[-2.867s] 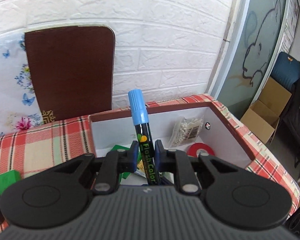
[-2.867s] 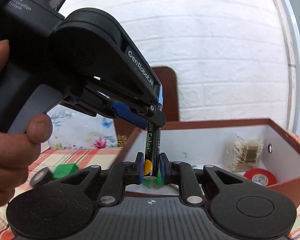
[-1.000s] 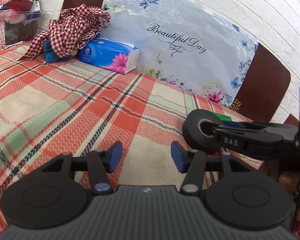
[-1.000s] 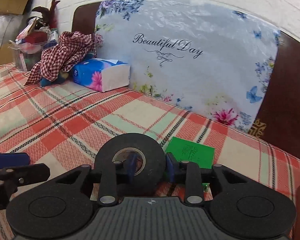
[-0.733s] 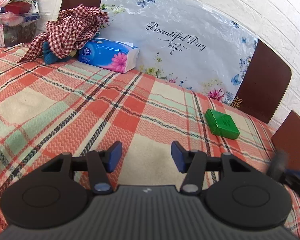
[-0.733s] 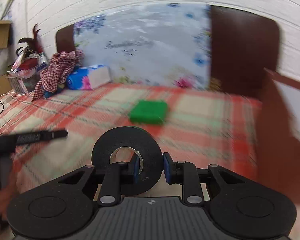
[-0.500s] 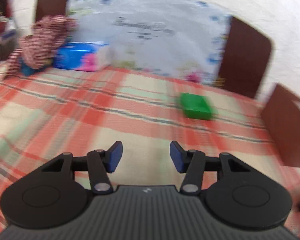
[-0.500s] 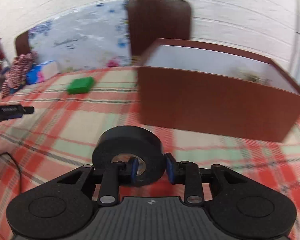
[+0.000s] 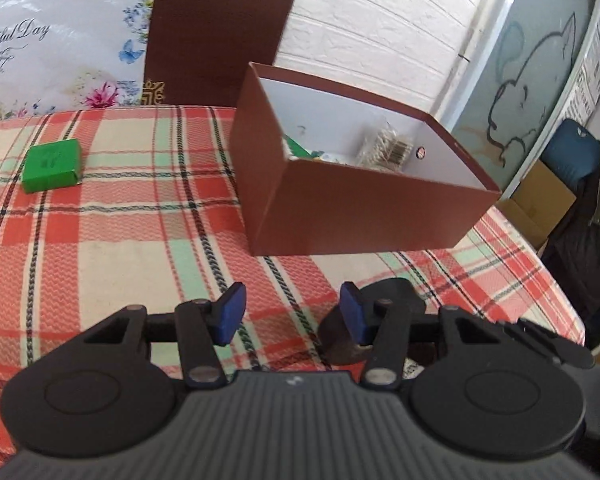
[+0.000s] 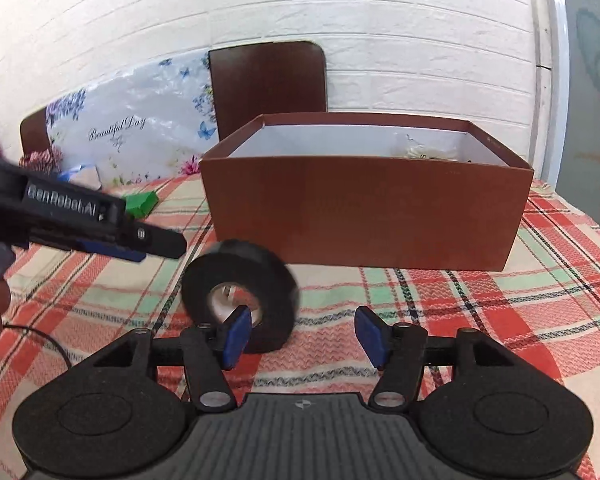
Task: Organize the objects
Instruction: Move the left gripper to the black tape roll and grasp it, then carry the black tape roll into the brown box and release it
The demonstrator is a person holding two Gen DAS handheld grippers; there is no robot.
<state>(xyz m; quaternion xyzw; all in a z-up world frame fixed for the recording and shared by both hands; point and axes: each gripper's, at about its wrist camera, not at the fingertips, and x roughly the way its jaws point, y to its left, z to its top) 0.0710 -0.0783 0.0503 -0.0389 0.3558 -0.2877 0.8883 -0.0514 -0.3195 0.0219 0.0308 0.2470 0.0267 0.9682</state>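
The black round tape roll (image 10: 240,292) stands outside the brown cardboard box (image 10: 364,216); the right gripper (image 10: 302,336) jaws, just opening, and the left gripper (image 9: 290,312) jaws are wide; the green box (image 9: 52,165), upper left, remains.

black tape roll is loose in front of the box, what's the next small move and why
Probably close the right tongs on the black tape roll again. Their jaws have just been opening and the roll stands on edge, blurred, on the tablecloth with one pad in its hole, short of the brown box. The left tongs are empty.

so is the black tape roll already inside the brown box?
No, the black tape roll sits on the tablecloth in front of the brown box.
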